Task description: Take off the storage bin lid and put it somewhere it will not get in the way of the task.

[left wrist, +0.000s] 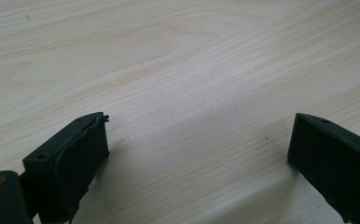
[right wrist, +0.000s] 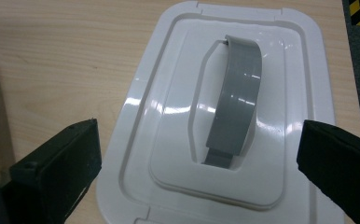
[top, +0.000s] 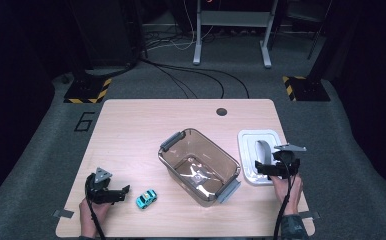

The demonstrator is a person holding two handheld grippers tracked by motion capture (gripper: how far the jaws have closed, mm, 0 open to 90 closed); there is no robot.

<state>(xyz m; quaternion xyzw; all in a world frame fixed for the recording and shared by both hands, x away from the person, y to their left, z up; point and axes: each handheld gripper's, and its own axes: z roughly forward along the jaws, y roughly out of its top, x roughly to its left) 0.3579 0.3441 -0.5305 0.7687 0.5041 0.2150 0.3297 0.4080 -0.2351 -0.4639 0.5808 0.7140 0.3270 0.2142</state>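
Fingers spread on the right gripper (right wrist: pixel 199 163), hovering over the white lid (right wrist: pixel 169 112) near the bench's right edge, seemingly untouched; left gripper (left wrist: pixel 197 158) fingers spread over bare bench (left wrist: pixel 178 60).

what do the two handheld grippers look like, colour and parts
Both the left gripper and the right gripper are black, each with two blocky flat-faced fingers, a grey three-cornered plate on top and a black cable trailing back along the forearm.

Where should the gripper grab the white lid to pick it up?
Probably by the grey handle arching over the middle of the white lid. Come from above with the open right gripper, one jaw either side, since the lid lies flat on the table.
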